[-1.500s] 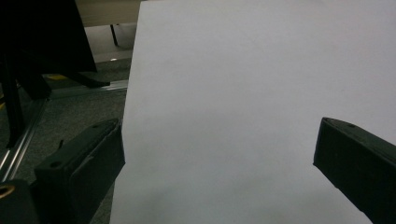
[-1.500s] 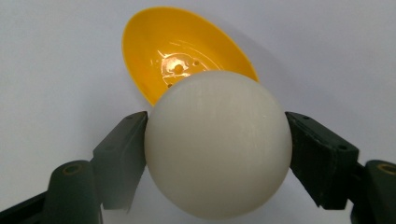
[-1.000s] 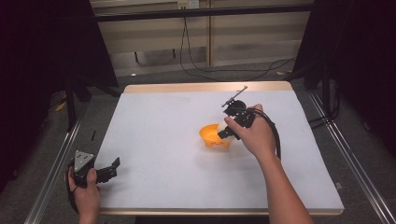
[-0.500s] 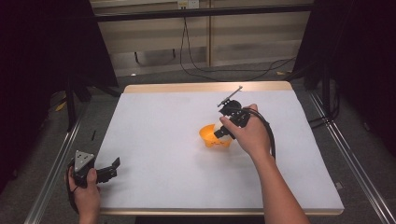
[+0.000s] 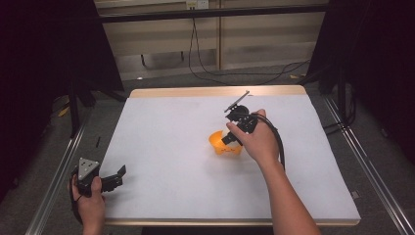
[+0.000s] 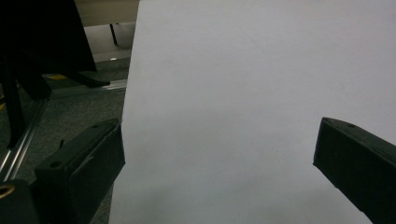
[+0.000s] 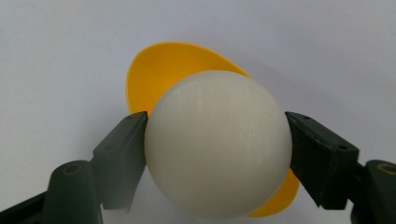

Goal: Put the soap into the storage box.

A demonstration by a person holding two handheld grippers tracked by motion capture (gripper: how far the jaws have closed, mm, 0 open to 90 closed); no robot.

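One white ball (image 7: pixel 218 144), one orange bowl (image 5: pixel 221 142), two tools, one bench (image 5: pixel 161 137). Your right tool (image 5: pixel 234 134) sits near the bench's middle, a bit toward the far right, jaws pointing down and left at the bowl; your right hand (image 5: pixel 258 142) wraps its body, forearm running in from the bottom edge, cable looping behind the wrist. In the right gripper view both jaws press the ball's two sides, so that tool is clamped on the ball. The ball is smooth, matte, off-white, round, and hangs right over the bowl's opening; whether it touches the bowl, you cannot tell. The bowl is glossy orange-yellow, shallow, its rim showing above and below right of the ball. Your left tool (image 5: pixel 110 180) rests at the near left corner of the bench, left hand (image 5: pixel 89 198) gripping it, grey plate on top, jaws pointing right. In the left gripper view its jaws stand wide apart over bare white bench, holding nothing.
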